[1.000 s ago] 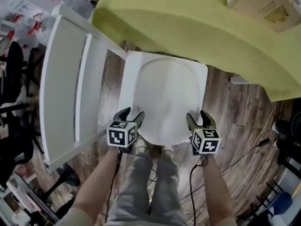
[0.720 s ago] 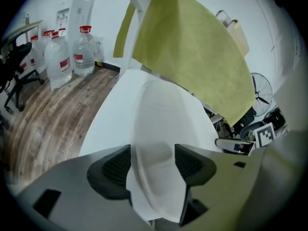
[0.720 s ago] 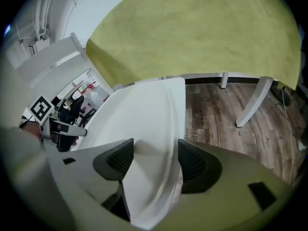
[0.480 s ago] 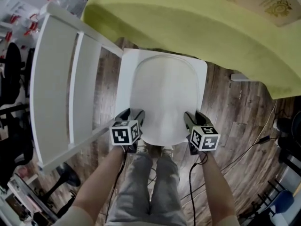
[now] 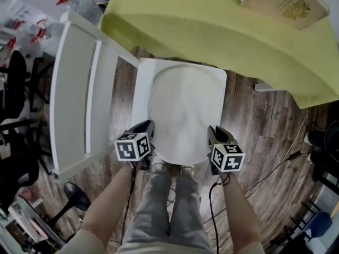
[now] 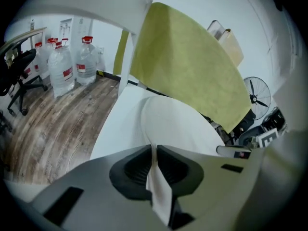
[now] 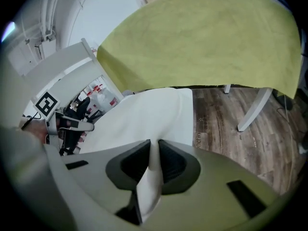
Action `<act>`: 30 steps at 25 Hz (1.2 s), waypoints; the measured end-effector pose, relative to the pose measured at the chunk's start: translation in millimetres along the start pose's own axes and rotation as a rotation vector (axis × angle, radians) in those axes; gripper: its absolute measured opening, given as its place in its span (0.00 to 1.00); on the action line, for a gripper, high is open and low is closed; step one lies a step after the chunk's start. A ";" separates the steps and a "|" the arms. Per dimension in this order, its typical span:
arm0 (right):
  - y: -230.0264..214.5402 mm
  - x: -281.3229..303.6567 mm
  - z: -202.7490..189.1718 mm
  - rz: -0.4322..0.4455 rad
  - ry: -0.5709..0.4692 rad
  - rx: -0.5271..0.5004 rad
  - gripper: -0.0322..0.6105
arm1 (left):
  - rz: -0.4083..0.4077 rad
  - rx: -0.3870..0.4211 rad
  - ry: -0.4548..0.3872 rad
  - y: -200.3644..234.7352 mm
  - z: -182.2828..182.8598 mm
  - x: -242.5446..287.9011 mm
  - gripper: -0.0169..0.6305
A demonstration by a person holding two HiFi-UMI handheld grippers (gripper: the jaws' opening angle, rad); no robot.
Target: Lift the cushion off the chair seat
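A white cushion (image 5: 183, 112) lies on the seat of a white chair (image 5: 140, 86). The chair stands on a wood floor (image 5: 249, 136), and its far edge sits under a table with a yellow-green cloth (image 5: 212, 23). A tan box (image 5: 286, 1) rests on the cloth.

The left gripper (image 5: 146, 129) is at the near left edge of the cushion. Its jaws are closing and squeeze a thin fold of the cushion between them. The right gripper (image 5: 214, 136) is at the near right edge. Its jaws are closing too and pinch the cushion edge the same way.

The left gripper view shows big water bottles (image 6: 62, 69) on the floor past the chair.
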State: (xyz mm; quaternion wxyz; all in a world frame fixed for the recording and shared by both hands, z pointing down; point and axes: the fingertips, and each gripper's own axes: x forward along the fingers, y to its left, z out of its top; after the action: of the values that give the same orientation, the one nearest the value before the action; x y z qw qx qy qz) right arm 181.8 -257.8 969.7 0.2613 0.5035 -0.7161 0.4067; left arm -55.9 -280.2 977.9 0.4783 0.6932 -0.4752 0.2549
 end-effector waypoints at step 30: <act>170.0 -377.5 204.2 -0.030 -0.392 -0.138 0.16 | -0.166 0.206 -0.309 -170.4 144.1 -372.8 0.10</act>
State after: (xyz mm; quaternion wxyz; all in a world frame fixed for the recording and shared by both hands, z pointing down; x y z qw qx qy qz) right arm 164.8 -210.8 510.7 0.1567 0.5644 -0.7718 0.2472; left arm -72.6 -240.5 545.5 0.3459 0.8061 -0.4554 0.1523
